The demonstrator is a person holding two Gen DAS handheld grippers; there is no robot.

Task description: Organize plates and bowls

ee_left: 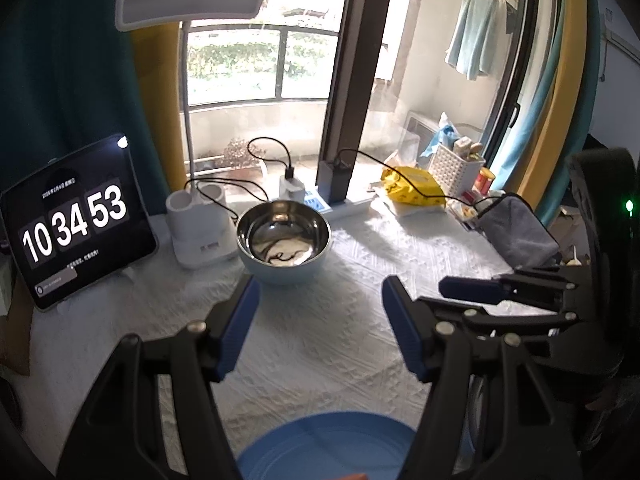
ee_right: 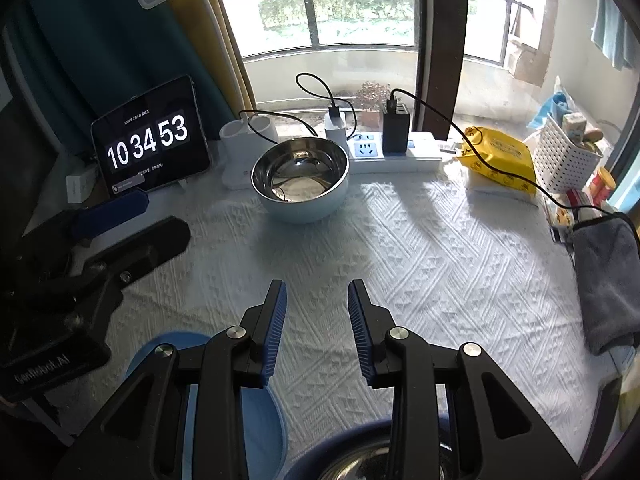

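A light blue bowl with a steel inside (ee_left: pixel 284 240) stands upright at the far side of the table; it also shows in the right wrist view (ee_right: pixel 301 178). A blue plate (ee_left: pixel 320 448) lies under my left gripper (ee_left: pixel 320 308), near the front edge; it also shows in the right wrist view (ee_right: pixel 256 412). A dark blue bowl with a steel inside (ee_right: pixel 360 460) sits below my right gripper (ee_right: pixel 317 304), mostly hidden by it. Both grippers are open and empty, held above the table. The right gripper also shows at the right of the left wrist view (ee_left: pixel 472 290).
A white textured cloth (ee_right: pixel 420 264) covers the table. At the back stand a tablet clock (ee_right: pixel 150 142), a white lamp base (ee_left: pixel 198 228), a power strip with chargers (ee_right: pixel 396 148), a yellow packet (ee_right: pixel 500 160) and a white basket (ee_right: pixel 564 160). A grey towel (ee_right: pixel 608 280) lies at the right edge.
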